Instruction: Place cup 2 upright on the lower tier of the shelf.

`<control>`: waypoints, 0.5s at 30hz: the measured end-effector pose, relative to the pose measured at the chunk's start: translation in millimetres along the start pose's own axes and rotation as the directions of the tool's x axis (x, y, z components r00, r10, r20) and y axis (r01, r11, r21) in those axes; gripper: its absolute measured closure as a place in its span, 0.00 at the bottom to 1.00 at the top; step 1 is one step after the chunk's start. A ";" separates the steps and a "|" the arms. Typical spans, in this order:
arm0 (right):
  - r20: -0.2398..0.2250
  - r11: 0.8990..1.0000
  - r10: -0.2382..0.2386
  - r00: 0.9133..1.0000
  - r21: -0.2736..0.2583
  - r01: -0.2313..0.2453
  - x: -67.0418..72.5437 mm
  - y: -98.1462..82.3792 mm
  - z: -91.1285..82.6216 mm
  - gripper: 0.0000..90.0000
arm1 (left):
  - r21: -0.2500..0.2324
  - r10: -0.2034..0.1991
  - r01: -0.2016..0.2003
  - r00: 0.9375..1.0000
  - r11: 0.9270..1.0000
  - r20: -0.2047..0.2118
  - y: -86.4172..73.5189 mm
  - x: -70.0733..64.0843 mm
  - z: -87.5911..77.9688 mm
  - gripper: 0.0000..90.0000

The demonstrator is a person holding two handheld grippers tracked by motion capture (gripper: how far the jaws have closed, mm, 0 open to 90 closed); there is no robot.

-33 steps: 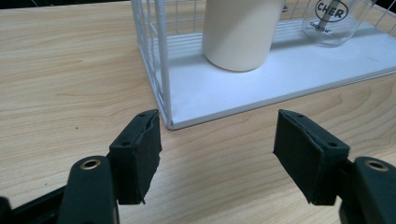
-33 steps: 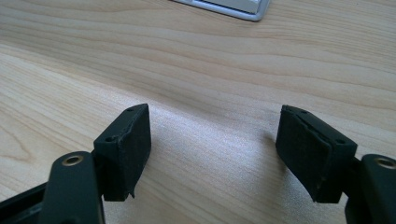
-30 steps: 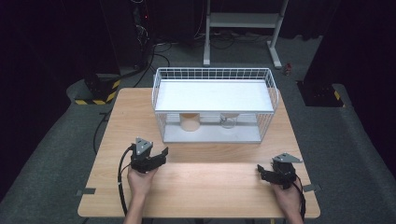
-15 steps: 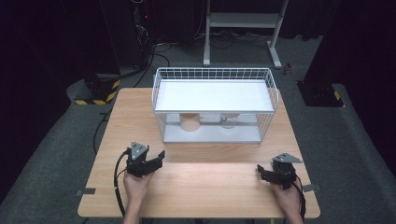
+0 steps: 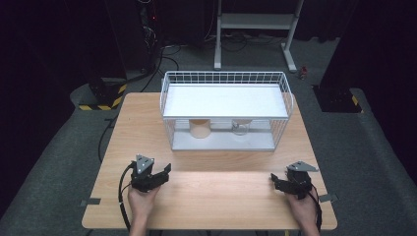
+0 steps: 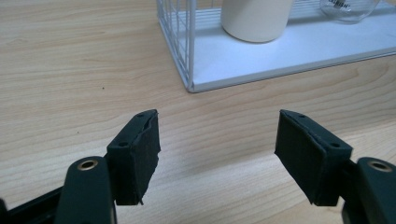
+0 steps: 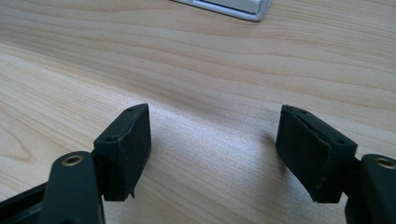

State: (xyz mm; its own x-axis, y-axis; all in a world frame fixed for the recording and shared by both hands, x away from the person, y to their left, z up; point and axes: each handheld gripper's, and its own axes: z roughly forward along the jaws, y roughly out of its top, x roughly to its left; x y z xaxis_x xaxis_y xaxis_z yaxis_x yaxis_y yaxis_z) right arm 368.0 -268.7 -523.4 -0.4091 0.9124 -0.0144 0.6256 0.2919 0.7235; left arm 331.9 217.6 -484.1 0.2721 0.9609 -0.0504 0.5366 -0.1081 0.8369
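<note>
Since a moment ago the left gripper [image 5: 158, 175], jaws apart and empty, has drawn slightly nearer, away from the cream cup [image 5: 199, 129], perhaps resting; the right gripper [image 5: 281, 181] waits open.

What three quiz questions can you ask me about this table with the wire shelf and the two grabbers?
1. True or false: the left gripper holds the cream cup.
2. Which stands beside that cup on the wire rack's bottom tray: A) a clear glass jar, B) a red ball, C) a spoon?
3. What lies between the right gripper's jaws?

Key:
1. False; its jaws are open and empty.
2. A.
3. Nothing, just bare wooden table.
</note>
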 end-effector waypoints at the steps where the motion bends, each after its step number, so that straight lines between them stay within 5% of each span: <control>1: 0.000 1.000 0.000 1.000 0.000 0.000 0.0 0.0 0.0 0.29 | 0.002 0.004 -0.004 1.000 1.000 -0.003 -0.7 0.5 0.0 0.34; 15: -0.005 1.000 -0.002 1.000 0.002 0.002 0.3 0.0 -0.1 0.29 | 0.039 0.002 -0.001 0.999 0.999 -0.035 -12.7 7.9 3.8 0.34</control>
State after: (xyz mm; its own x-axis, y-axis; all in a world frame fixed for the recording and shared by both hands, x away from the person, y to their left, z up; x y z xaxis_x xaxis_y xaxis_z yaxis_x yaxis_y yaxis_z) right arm 367.8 -268.5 -523.3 -0.4137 0.9103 -0.0130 0.6259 0.2947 0.7220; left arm 330.3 225.6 -497.2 0.2449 0.9691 -0.0290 0.5670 -0.1189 0.8151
